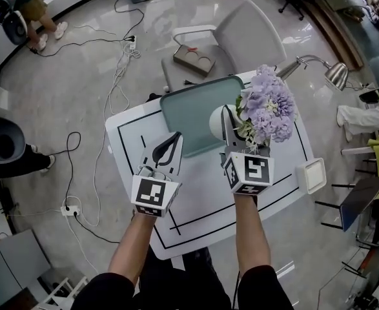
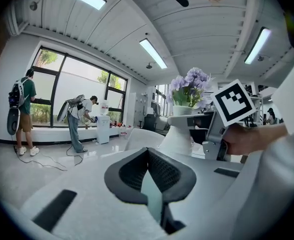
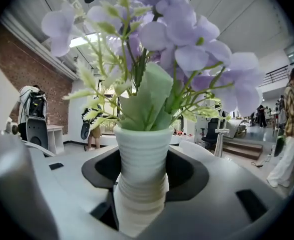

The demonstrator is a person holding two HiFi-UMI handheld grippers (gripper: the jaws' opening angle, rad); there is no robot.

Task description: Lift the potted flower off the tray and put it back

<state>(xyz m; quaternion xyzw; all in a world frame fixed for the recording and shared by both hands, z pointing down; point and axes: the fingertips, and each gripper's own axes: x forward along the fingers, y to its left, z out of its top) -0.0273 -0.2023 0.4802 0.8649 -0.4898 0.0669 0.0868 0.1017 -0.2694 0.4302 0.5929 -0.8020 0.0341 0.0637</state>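
Centre frame, over table (image 1: 202, 219): tray (image 1: 190, 108) pinched at lower-left edge by left gripper (image 1: 175, 138), potted flower (image 1: 270, 106) in right gripper (image 1: 228, 125) at tray's right.

- Pot (image 3: 141, 149): white, matt, ribbed in fine rings; looks like unglazed ceramic.
- Flowers (image 1: 271, 105): lilac petals, soft and cloth-like; leaves pale green, matt.
- Tray (image 1: 189, 108): grey-green, smooth, faint sheen; looks like plastic.
- Surface (image 1: 202, 205): white, smooth, satin finish, printed black lines.
- Floor (image 1: 79, 76): pale veined stone look, polished and highly reflective.
- Lamp (image 1: 334, 75): silvery metal shade, dull shine.
- Left gripper (image 2: 148, 154), right gripper (image 3: 141, 181): matt white plastic shells; jaws lined with black, finely dimpled pads (image 2: 162, 171).
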